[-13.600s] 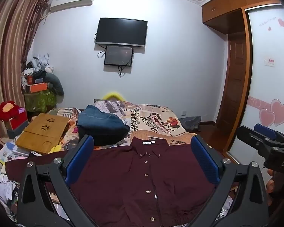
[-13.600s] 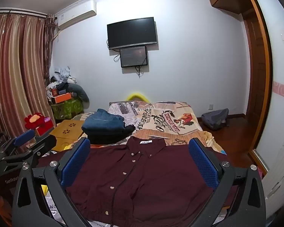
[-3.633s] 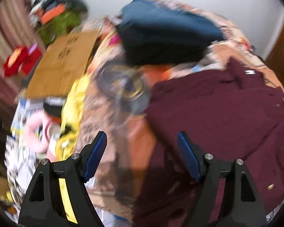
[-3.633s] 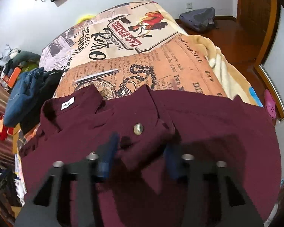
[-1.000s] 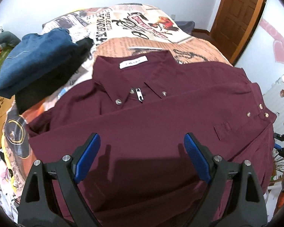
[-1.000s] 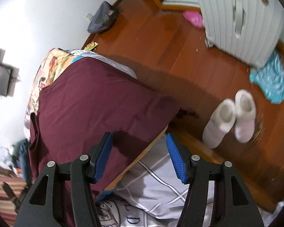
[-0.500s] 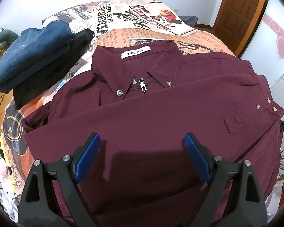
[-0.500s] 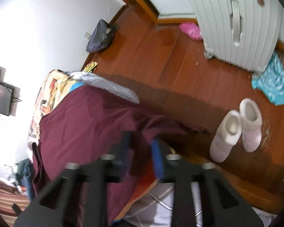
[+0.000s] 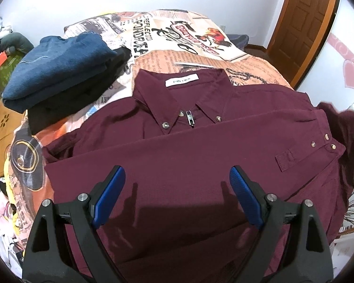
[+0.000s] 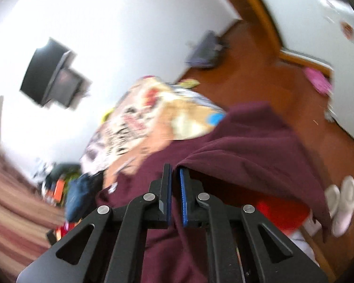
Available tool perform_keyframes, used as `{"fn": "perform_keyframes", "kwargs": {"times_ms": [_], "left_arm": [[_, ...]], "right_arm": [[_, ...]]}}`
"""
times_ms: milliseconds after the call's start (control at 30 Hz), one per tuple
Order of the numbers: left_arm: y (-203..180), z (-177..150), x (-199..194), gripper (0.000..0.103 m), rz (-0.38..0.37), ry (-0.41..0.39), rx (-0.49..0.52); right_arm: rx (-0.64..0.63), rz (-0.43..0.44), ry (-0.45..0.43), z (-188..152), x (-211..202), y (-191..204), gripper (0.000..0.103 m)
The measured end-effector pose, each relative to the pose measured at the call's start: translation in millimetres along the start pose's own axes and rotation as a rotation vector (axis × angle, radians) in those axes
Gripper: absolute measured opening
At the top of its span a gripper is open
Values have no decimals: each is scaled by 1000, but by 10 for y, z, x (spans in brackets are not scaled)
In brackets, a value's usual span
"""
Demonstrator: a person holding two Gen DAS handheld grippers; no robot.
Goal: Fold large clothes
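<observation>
A maroon button shirt (image 9: pixel 200 160) lies face up on the bed, collar away from me. One sleeve is folded across its chest, its cuff (image 9: pixel 323 141) at the right. My left gripper (image 9: pixel 177 188) is open and empty, hovering above the shirt's lower front. In the blurred right wrist view my right gripper (image 10: pixel 175 176) is shut on the shirt's right sleeve (image 10: pixel 247 151) and holds it lifted over the bed's right edge.
Folded blue and black clothes (image 9: pixel 59 70) are stacked at the bed's far left. A wooden lap tray (image 9: pixel 2 127) sits left of the bed. White slippers (image 10: pixel 342 207) lie on the wood floor right of the bed. A door (image 9: pixel 302 23) stands at the far right.
My right gripper closed on the right sleeve at the bed's edge and lifted it, swinging its view upward. My left gripper drew a little closer over the shirt, still open.
</observation>
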State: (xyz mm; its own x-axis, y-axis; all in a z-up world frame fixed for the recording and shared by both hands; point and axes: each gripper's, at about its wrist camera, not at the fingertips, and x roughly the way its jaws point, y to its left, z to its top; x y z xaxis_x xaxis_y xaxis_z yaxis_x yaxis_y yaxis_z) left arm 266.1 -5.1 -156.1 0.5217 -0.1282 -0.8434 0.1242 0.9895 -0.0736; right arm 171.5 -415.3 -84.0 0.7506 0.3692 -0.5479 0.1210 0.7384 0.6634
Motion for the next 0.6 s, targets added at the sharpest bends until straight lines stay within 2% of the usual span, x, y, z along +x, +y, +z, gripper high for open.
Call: {"fn": "perform_keyframes", "kwargs": {"times_ms": [67,167,300,367,433,533,600], "left_arm": [[23,-19,-38,90,2,-7,2],[35,-48,-80,90,-3,-14,4],[28,-101,-103,90,4,-18,19],[16,-128,-95,90,7,-13,27],[-5,-154,-81,90,7,-5,37],[-45,-181,-84,90,10,-2,55],[-72,-186,-83,90,13,-4,65]], "right_arm": [[-80,56,36,-98,72,325,6],[-211,17,102,-333,286,634,6],[-275,-7,271,-683,703,633,6],[-295,-50,340,-882,883,551,6],[-302,-85,365,-958,941,538,7],[-308,-109,350,-939,843,560,7],[-296,-120,339,-903,754,602,16]]}}
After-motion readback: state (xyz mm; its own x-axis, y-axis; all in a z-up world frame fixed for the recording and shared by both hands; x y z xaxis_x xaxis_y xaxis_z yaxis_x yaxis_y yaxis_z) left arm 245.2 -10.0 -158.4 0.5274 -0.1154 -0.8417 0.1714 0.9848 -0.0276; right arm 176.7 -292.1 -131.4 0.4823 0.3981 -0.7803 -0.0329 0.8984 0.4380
